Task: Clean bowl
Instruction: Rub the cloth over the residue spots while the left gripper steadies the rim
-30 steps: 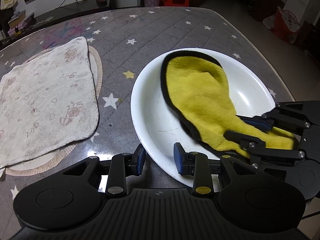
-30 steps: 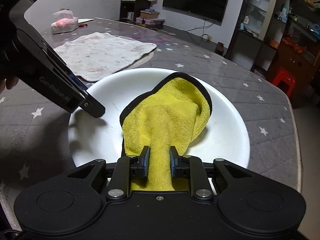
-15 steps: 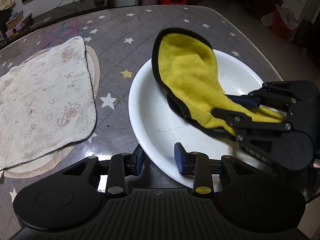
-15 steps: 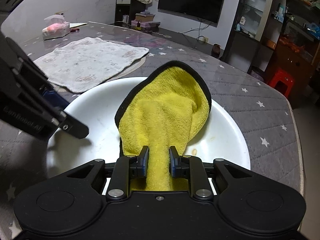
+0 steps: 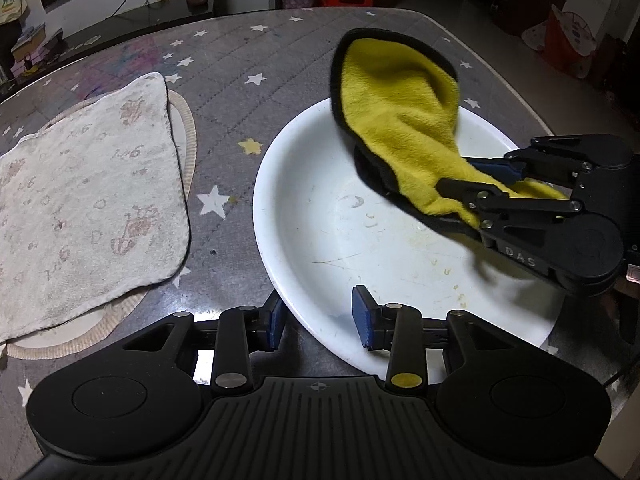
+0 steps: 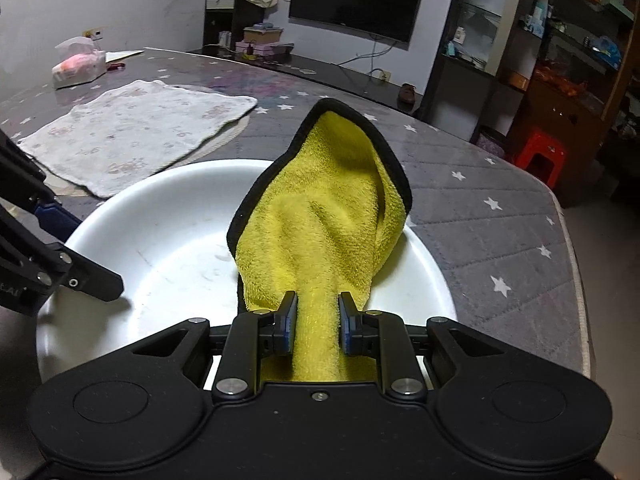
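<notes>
The bowl (image 5: 320, 240) is a wide, shallow white dish that sits on the table (image 5: 280, 60) near its right edge, with its near rim between the fingers of the left gripper (image 5: 318, 318). Faint smears and small specks mark the bowl's floor. Those fingers stand apart on either side of the rim, one outside the bowl and one over its inside; whether either pad touches the rim cannot be told.

A yellow cloth (image 6: 332, 236) with a black hem is pinched at its bunched near end by the right gripper (image 6: 318, 322), whose fingers press close on it from both sides. The cloth fans out from the grip and rises over the bowl's far rim, its far end lifted clear of the table. In the left wrist view the right gripper (image 5: 480, 184) reaches in over the bowl's right side with the cloth (image 5: 400, 120) stretched away from it.

A pale printed towel (image 5: 80, 200) lies flat near the table's left edge, on top of a round mat (image 5: 188, 128) whose rim shows beyond it. A tissue pack (image 6: 78, 66) sits near the far left corner. The table wears a grey quilted cover with white stars.
</notes>
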